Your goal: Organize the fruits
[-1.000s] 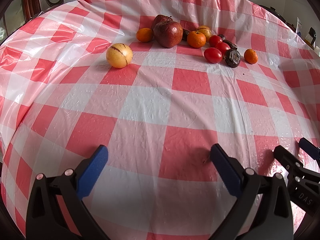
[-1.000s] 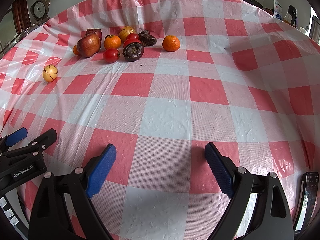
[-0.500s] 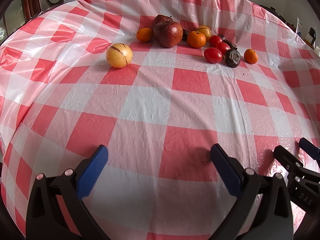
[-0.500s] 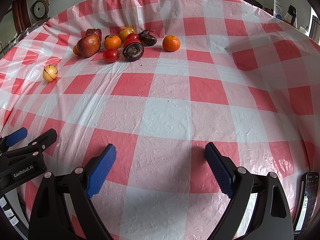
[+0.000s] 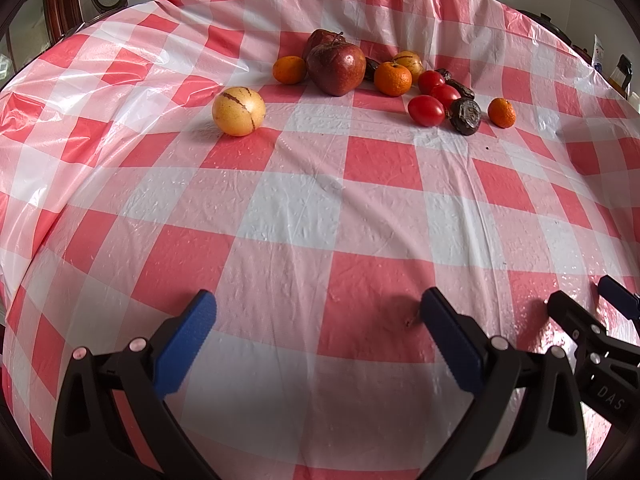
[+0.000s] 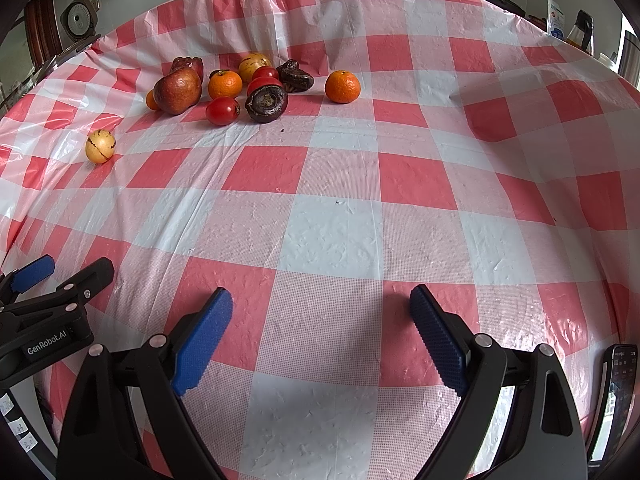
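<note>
Red-and-white checked plastic sheeting covers the tabletop (image 5: 320, 208), wrinkled and glossy, and all the fruit sits loose on it toward the far edge; no bowl or basket shows in either view.

From the left wrist view, the left gripper (image 5: 316, 312) hovers low over the near edge with its blue-padded jaws spread wide and nothing between them. At about 11 o'clock from it lies a round yellow fruit with brown streaks (image 5: 239, 111), alone and well apart from the rest. At 12 o'clock stands a large dark red apple (image 5: 337, 68), with a small orange tangerine (image 5: 289, 69) touching its left side and a second tangerine (image 5: 393, 78) just to its right. Toward 1 o'clock come glossy red tomatoes (image 5: 426, 110), a wrinkled dark brown fruit (image 5: 465, 116) beside them, and a lone small tangerine (image 5: 501, 112) a little farther right.

The right gripper (image 6: 320, 316) hangs over the near edge too, jaws released and empty, the fruit cluster lying at its 11 o'clock. A black phone (image 6: 618, 396) rests at the tabletop's near right edge, about 4 o'clock.
</note>
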`<state>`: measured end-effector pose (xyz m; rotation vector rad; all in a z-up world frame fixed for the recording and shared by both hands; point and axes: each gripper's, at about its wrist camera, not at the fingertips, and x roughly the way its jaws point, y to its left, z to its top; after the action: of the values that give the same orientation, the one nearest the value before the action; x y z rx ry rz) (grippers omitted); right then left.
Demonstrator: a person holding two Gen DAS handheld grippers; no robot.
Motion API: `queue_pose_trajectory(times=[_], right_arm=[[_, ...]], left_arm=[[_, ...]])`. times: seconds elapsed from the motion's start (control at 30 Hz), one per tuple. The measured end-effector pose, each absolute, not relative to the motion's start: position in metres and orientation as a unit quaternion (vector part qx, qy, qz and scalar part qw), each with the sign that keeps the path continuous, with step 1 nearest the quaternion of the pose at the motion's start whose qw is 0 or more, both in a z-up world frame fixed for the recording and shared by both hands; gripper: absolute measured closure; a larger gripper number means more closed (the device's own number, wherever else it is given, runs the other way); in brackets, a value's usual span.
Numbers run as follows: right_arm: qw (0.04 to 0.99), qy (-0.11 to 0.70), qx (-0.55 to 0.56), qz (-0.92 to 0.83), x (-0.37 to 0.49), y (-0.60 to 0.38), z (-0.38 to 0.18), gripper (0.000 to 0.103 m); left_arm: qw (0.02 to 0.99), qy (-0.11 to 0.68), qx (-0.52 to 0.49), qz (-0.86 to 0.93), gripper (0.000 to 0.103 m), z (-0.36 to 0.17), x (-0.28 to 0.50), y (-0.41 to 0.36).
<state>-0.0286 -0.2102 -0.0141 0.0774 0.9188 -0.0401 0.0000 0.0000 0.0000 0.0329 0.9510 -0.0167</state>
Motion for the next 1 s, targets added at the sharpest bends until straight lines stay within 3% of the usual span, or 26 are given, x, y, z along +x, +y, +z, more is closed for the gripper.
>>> queue_pose_trajectory(times=[1.0], right_arm=[[0.896,0.443,0.033,-0.008,-0.0217,-0.2074,-0.0147,0.015]], left_arm=[[0.889,0.458,0.016,-0.008,0.001,0.0000,-0.0001,0.0000]])
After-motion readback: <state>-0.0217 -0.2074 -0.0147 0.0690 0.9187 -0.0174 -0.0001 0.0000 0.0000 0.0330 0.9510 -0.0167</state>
